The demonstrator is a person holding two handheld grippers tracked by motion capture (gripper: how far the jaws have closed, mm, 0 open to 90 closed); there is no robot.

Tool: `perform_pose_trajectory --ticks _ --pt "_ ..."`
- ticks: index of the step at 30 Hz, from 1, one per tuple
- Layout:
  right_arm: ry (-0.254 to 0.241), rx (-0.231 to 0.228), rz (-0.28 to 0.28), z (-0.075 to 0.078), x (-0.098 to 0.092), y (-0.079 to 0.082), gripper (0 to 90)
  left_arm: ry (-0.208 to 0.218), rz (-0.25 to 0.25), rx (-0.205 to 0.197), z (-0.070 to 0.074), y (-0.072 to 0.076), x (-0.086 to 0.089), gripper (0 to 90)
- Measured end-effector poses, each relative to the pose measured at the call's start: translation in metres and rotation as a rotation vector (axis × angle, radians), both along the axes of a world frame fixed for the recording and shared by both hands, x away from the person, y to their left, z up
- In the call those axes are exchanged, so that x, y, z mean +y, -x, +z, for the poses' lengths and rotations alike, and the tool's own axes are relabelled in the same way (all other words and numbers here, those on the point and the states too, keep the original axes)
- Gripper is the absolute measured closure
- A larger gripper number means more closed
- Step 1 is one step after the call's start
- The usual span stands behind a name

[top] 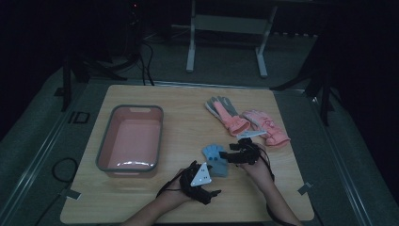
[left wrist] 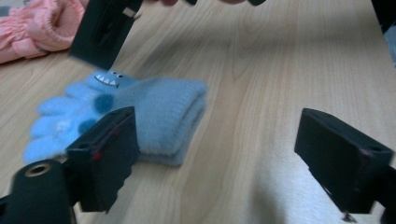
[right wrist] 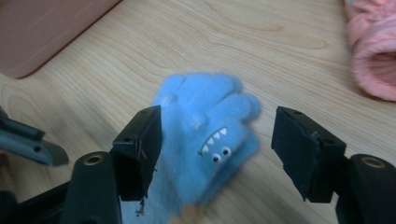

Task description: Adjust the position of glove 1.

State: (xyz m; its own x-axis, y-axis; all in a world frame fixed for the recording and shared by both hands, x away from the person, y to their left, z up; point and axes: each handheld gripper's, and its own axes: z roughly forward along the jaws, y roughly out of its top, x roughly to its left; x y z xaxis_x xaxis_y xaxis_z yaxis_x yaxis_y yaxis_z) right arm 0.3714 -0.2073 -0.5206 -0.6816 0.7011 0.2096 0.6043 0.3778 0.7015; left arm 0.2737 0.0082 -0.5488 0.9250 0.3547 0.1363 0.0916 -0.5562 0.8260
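Blue, the small monster-face glove (top: pixel 215 159) lay flat on the surface (top: pixel 188 117) at lower centre of the high view, not yet lifted. Your right claw (right wrist: pixel 217 149) straddled it, jaws apart and not pressing; your left claw (left wrist: pixel 215 158) stood wide beside its cuff. Nothing lay in the pink bin (top: pixel 106 141) at left, and the two pink gloves (top: pixel 249 123) waited at upper right.

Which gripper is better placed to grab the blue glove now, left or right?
Probably the right. The right gripper has the blue glove between its open jaws, fingers end straddled. The left gripper sits beside the cuff, with the glove off by one jaw and mostly bare table between its jaws.
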Motion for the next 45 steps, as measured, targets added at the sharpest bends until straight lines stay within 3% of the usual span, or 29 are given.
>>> perform_pose_trajectory --ticks 2,6,9,10,12,15,17,22,27,32,38,42,45 --pt "0.005 0.016 -0.016 -0.003 0.003 -0.004 34.2 -0.022 -0.011 -0.023 0.0 -0.006 -0.002 16.9" --pt "-0.005 0.043 -0.025 -0.008 0.006 -0.01 34.0 -0.065 -0.041 -0.054 -0.001 -0.017 -0.005 29.1" --pt "-0.004 0.051 -0.038 -0.008 0.007 -0.013 33.4 -0.082 -0.047 -0.055 -0.003 -0.021 -0.007 34.5" --pt "-0.006 0.06 -0.037 -0.009 0.007 -0.015 31.9 -0.123 -0.043 -0.076 -0.006 -0.024 -0.009 34.5" --pt "0.001 0.077 -0.035 -0.012 0.011 -0.018 30.8 -0.132 -0.042 -0.075 -0.008 -0.026 -0.01 38.2" --pt "0.005 0.084 -0.032 -0.015 0.015 -0.018 30.6 -0.189 -0.048 -0.106 -0.01 -0.026 -0.013 43.2" --pt "0.037 0.066 -0.031 -0.017 0.018 -0.015 30.4 -0.192 -0.043 -0.108 -0.011 -0.027 -0.014 44.5" --pt "0.065 0.058 -0.025 -0.023 0.023 -0.01 29.9 -0.208 -0.014 -0.113 -0.01 -0.027 -0.017 51.2" --pt "0.083 0.033 -0.029 -0.027 0.024 -0.005 33.5 -0.207 -0.012 -0.095 -0.01 -0.028 -0.018 60.9" --pt "0.059 0.038 -0.005 -0.027 0.025 -0.004 52.5 -0.196 0.002 -0.053 -0.007 -0.032 -0.018 69.8" --pt "0.032 0.082 0.034 -0.028 0.026 -0.006 72.6 -0.192 -0.001 -0.009 -0.004 -0.036 -0.017 74.3" --pt "0.022 0.101 0.038 -0.027 0.028 -0.007 77.4 -0.183 -0.001 0.03 0.0 -0.039 -0.015 76.2" --pt "-0.03 0.135 0.031 -0.027 0.024 -0.01 79.1 -0.188 -0.006 0.039 0.003 -0.04 -0.013 77.0"
